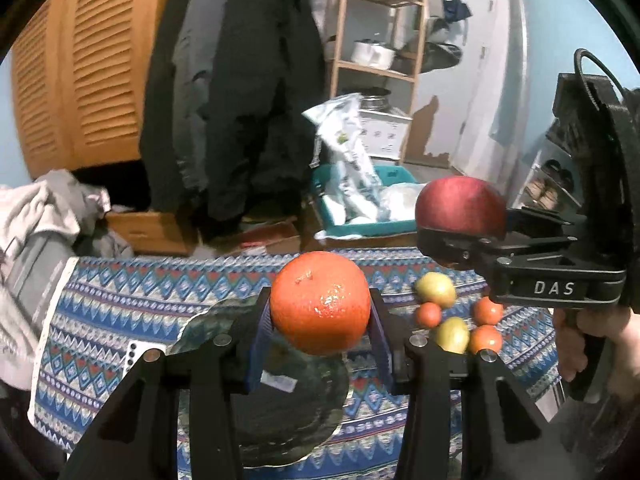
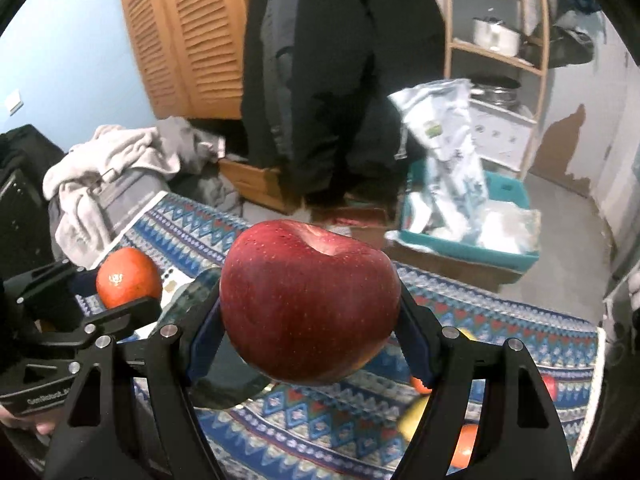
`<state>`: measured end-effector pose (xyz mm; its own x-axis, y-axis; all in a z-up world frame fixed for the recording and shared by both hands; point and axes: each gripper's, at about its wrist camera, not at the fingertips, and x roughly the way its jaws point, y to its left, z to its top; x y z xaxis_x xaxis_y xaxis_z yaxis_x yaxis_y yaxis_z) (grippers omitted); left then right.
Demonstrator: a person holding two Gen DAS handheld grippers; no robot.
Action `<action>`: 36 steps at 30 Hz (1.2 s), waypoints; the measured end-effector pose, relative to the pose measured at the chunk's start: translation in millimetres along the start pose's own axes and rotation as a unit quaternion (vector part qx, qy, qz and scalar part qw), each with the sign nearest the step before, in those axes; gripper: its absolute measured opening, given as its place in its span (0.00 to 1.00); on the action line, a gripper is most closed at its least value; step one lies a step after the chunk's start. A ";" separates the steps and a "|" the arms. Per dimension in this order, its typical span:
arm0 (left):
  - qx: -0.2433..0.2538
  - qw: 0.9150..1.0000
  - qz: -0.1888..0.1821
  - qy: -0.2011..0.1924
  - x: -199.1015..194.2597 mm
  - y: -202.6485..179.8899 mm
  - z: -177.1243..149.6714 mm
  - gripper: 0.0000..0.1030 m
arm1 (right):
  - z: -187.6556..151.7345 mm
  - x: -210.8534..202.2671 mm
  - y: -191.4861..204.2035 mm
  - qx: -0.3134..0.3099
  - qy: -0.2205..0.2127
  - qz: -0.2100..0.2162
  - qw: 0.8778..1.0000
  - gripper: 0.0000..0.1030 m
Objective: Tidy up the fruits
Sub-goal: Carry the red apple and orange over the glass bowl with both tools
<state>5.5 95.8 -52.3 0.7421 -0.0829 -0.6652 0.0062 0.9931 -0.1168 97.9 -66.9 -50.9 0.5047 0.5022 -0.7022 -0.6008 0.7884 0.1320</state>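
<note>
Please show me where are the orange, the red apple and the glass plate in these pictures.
orange (image 1: 320, 302), left wrist view, middle of its peel.
red apple (image 2: 308, 304), right wrist view, middle of its front side.
glass plate (image 1: 296, 428), left wrist view, bare part below the orange.

Both grippers were built of matte black plastic. The left gripper (image 1: 320, 322) carried blue-purple pads on its fingers (image 1: 259, 344), and round silver screw heads were set into its linkage arms. The right gripper (image 1: 434, 236) was marked "DAS" in pale letters, and a black cable was looped above its housing
</note>
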 end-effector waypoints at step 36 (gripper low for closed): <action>-0.113 0.970 0.078 0.200 121.3 119.4 -112.8 0.44 | -55.0 174.2 70.0 -0.032 0.194 0.063 0.978 0.74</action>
<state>20.7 195.0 -230.0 0.4022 -0.0032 -0.9155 -0.2666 0.9562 -0.1205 109.6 56.2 -202.5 0.1582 0.4104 -0.8981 -0.6865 0.6995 0.1988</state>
